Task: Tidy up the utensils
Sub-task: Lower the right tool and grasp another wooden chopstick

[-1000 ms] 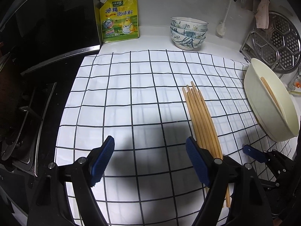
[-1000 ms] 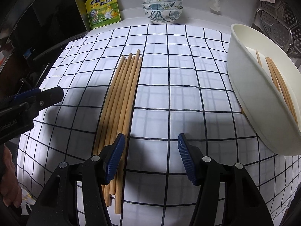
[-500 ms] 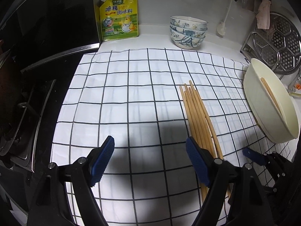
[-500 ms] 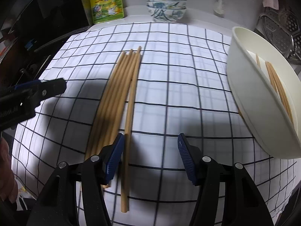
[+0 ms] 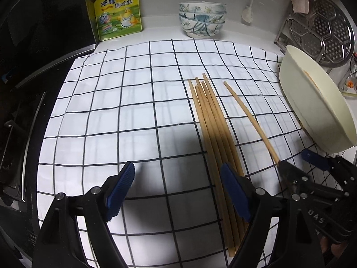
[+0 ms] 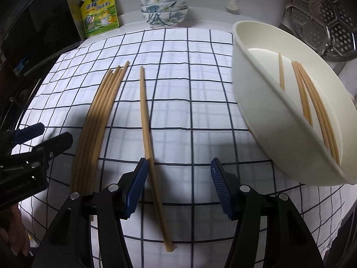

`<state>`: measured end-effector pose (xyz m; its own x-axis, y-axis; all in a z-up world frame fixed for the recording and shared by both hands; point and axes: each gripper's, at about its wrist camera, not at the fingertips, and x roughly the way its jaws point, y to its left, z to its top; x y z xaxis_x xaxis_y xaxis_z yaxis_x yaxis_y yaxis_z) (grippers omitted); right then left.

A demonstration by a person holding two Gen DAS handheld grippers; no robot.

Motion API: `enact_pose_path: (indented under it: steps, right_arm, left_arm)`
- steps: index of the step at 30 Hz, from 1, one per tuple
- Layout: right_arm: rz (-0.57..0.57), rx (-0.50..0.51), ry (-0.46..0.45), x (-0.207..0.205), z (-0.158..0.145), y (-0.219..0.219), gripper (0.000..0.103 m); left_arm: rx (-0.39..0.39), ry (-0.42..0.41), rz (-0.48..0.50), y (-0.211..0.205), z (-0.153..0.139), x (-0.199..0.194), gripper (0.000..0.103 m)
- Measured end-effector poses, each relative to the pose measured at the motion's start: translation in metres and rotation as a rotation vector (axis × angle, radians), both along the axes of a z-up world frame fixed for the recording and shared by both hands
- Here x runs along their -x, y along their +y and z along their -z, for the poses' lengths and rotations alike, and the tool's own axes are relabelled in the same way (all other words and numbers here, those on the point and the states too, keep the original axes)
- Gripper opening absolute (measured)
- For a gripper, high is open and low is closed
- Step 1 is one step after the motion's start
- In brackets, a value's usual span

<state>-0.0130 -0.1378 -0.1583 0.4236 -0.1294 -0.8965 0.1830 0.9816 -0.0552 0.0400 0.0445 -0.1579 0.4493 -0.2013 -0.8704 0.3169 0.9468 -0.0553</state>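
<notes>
One chopstick point(image 6: 146, 120) is lying apart from the bundle point(image 6: 98, 116) on the cloth point(image 6: 200, 102), running up-frame, touching the right tool's point(image 6: 178, 186) left pad; both tools are being held apart, empty.

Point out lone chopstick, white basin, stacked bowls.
lone chopstick point(image 6: 145, 111), right wrist view, mid-shaft.
white basin point(image 6: 263, 102), right wrist view, outer wall.
stacked bowls point(image 5: 202, 20), left wrist view, side of stack.
</notes>
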Motion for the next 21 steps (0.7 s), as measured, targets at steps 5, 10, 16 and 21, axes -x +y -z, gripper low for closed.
enact_pose_path:
  steps: [5, 10, 16, 21]
  right_arm:
    - [-0.006, -0.002, -0.01, 0.001, -0.004, 0.002, 0.056]
    - [-0.004, -0.003, -0.009, 0.0, -0.004, 0.001, 0.056]
    - [-0.005, -0.005, -0.009, -0.003, -0.003, 0.001, 0.056]
    - [-0.009, -0.004, -0.009, -0.005, -0.003, 0.002, 0.056]
  left_arm:
    - [-0.016, 0.002, 0.005, -0.005, 0.007, -0.003, 0.079]
    - [-0.016, 0.012, -0.001, -0.006, 0.012, -0.006, 0.082]
    - [-0.025, 0.003, 0.003, -0.009, 0.012, -0.009, 0.083]
    - [-0.041, -0.015, 0.011, -0.005, 0.011, -0.008, 0.083]
